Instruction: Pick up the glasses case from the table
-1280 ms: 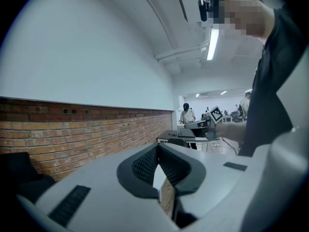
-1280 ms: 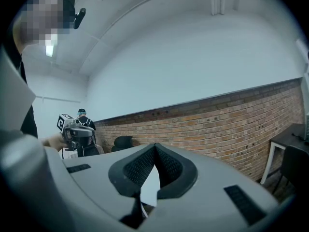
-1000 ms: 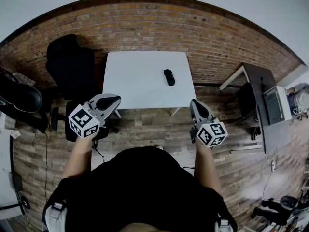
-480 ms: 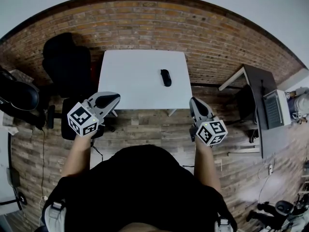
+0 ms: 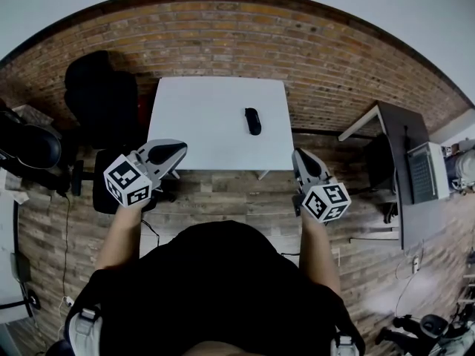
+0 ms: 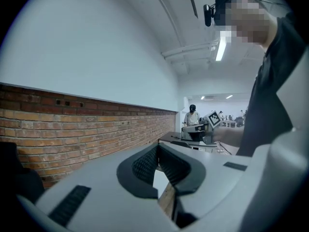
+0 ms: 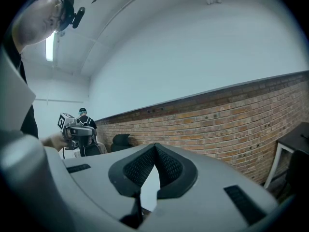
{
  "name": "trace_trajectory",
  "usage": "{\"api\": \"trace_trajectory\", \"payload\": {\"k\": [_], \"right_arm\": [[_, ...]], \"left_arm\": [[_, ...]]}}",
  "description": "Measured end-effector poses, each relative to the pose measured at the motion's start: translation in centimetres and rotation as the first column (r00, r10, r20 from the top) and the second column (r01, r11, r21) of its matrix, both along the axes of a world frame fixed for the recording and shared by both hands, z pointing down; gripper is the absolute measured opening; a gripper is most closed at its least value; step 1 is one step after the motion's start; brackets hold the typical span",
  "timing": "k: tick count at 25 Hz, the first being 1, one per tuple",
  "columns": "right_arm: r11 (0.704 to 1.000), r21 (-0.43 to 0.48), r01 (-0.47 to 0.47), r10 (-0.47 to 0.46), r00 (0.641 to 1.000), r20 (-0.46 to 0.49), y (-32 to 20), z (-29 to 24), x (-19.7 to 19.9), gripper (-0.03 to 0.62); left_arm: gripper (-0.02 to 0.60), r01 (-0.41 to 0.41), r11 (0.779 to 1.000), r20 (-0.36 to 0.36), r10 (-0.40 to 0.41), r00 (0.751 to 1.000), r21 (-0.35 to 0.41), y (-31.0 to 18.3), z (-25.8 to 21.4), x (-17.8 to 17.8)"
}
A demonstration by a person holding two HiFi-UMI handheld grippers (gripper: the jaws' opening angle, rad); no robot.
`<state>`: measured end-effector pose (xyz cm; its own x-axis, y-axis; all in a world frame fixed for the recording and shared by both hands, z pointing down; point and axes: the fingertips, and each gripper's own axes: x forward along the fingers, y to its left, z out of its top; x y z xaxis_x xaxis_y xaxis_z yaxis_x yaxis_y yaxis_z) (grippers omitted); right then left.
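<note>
Ahead: glasses case (image 5: 253, 121) on table (image 5: 200, 128), beyond fingers (image 5: 168, 153).

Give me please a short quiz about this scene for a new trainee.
1. True or false: the glasses case lies on the white table.
2. The right tongs are: A open; B shut, empty; C shut on the case.
3. Fill in: in the head view, the black chair stands at the table's ___ side.
Key: 1 true; 2 B; 3 left.
</note>
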<state>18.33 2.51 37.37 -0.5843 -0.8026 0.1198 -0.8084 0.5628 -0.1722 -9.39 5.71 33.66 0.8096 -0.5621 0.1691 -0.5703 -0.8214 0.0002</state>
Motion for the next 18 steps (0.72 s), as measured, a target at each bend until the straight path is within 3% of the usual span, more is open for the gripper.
{"api": "trace_trajectory", "payload": {"k": [18], "right_arm": [[0.999,-0.017,0.029,-0.029,1.000,0.002,-3.3,1.2,5.7,0.015]], "left_arm": [[0.011,0.027,1.000,0.026,-0.027,0.999,-0.010,-2.8,0.9,6.3]]}}
